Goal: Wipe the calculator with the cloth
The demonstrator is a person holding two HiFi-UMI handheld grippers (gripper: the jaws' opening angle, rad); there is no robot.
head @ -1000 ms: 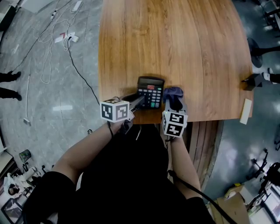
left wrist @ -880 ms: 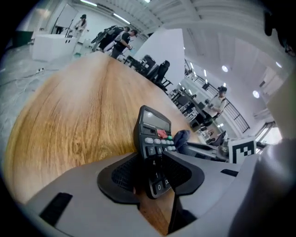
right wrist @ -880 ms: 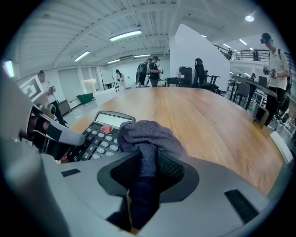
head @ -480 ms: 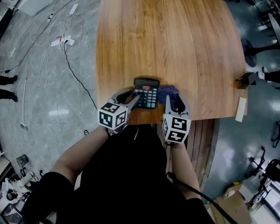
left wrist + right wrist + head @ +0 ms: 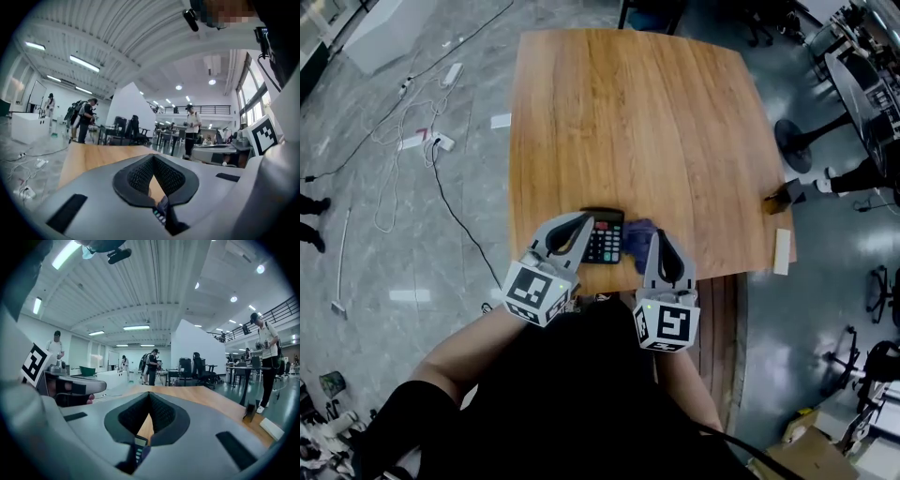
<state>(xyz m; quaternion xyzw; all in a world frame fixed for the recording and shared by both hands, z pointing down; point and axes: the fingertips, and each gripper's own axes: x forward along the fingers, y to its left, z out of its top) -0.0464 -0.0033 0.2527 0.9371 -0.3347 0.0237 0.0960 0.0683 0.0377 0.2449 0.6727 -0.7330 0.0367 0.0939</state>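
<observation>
hovering over the table's (image 5: 628, 122) near edge, the left gripper (image 5: 585, 222) and right gripper (image 5: 658, 235) pointed roughly level. each had just closed its jaws, which now met tip to tip with nothing between them. the calculator (image 5: 604, 236) lay flat on the table near that edge, under the two grippers. the cloth (image 5: 639, 240) sat bunched just beside its right side.

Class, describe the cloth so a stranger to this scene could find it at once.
Start at the big wooden table and go to its near edge, where a black calculator lies. Just right of it sits the cloth: soft, crumpled and purplish-blue, not hard and keyed.
</observation>
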